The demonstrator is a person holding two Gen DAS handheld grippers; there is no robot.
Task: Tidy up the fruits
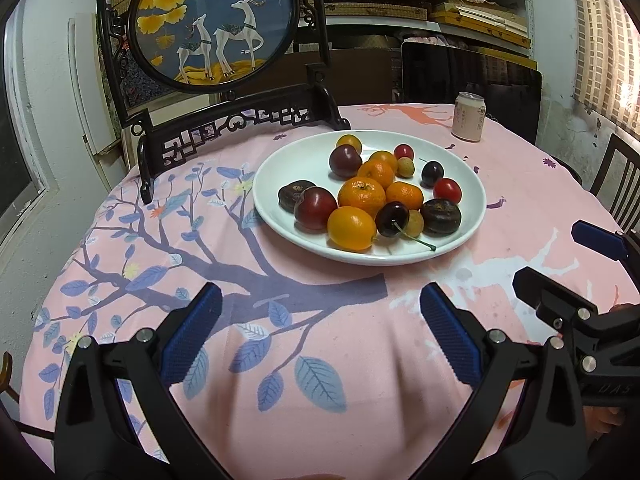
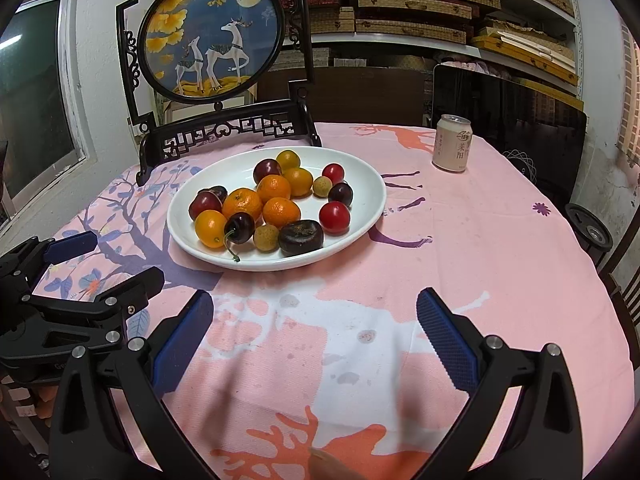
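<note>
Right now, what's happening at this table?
A person holds two grippers, both open and empty, low over the pink tablecloth. The left gripper and right gripper face a white plate of mixed fruit: oranges, a cherry, plums. No fruit has been picked up yet. A can stands behind.

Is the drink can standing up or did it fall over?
Standing up. The pale pink metal drink can sits on its base on the pink patterned tablecloth, silver top rim upward.
</note>
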